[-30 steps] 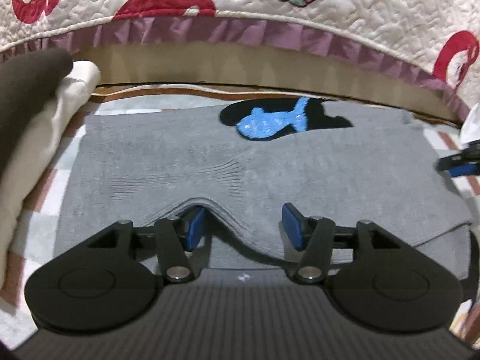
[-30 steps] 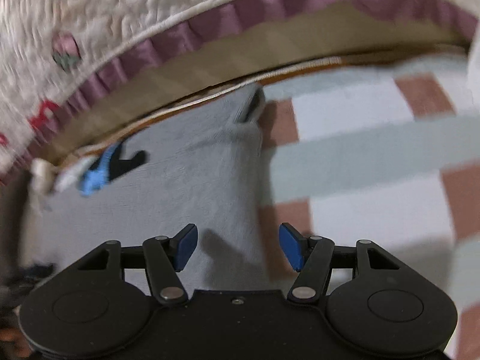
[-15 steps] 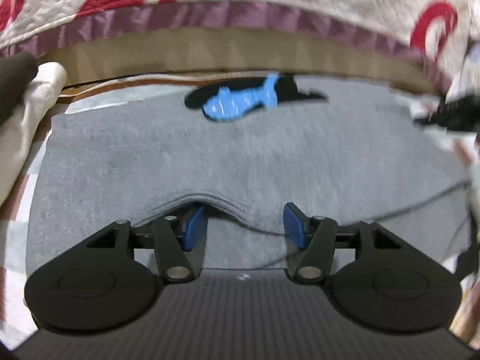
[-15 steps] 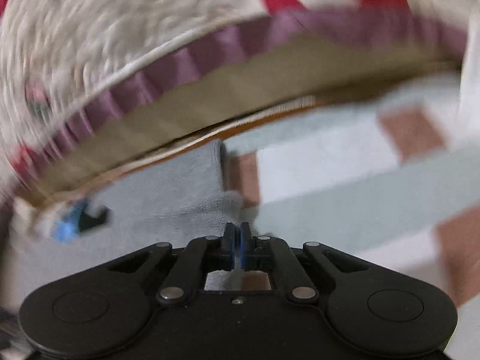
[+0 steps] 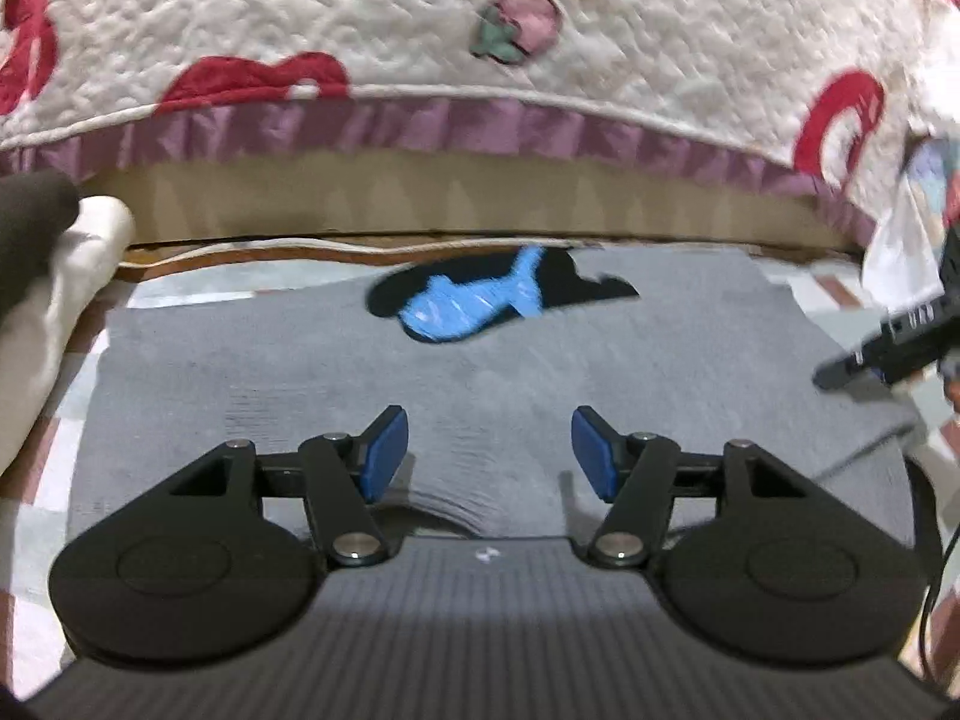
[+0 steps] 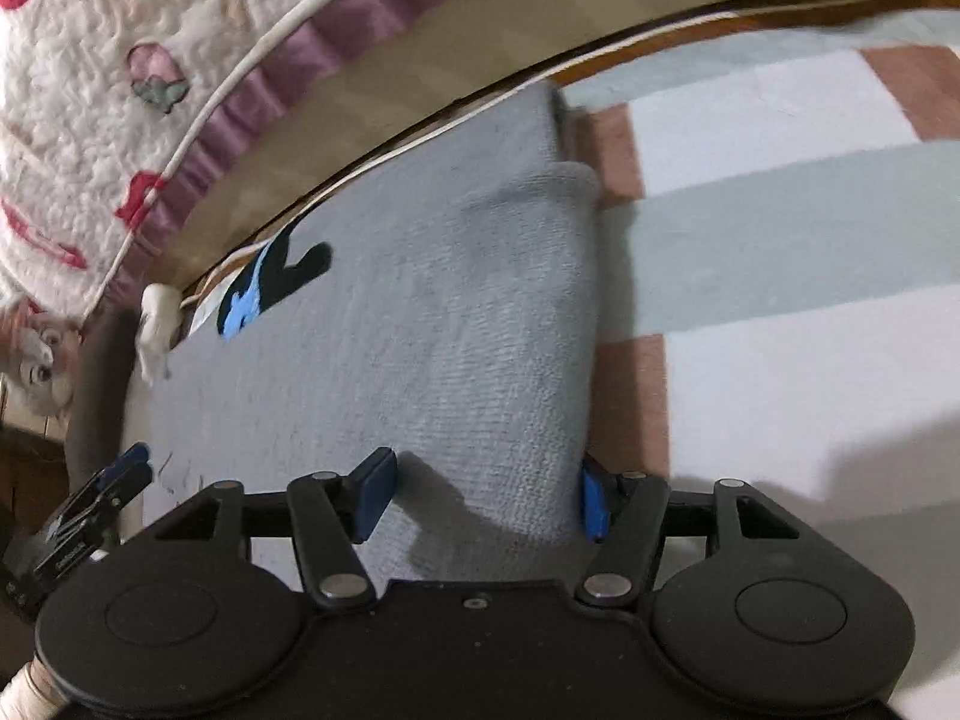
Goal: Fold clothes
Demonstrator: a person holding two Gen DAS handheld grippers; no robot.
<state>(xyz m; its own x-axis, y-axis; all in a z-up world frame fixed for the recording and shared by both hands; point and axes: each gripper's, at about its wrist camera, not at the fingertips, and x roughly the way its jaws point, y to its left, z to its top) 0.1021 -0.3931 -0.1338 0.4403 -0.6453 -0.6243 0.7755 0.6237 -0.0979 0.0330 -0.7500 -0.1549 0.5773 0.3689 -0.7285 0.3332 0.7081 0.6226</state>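
A folded grey knit sweater [image 5: 480, 372] with a blue and black patch [image 5: 474, 300] lies flat on a checked mat [image 6: 780, 228]. My left gripper [image 5: 489, 459] is open, its blue pads just above the sweater's near folded edge. My right gripper [image 6: 483, 495] is open over the sweater's [image 6: 420, 324] right edge, with the folded edge between its blue pads. The right gripper also shows at the right side of the left wrist view [image 5: 894, 342]. The left gripper shows at the lower left of the right wrist view [image 6: 90, 504].
A quilted cover with red prints and a purple frill [image 5: 420, 126] hangs over a bed edge behind the mat. A cream cloth [image 5: 54, 312] and a dark cloth [image 5: 30, 222] lie at the left. A stuffed toy [image 6: 36, 354] sits at the far left.
My right gripper was open, shut half a second ago, and is open again over the sweater's right edge. My left gripper has moved forward over the near fold and stayed open.
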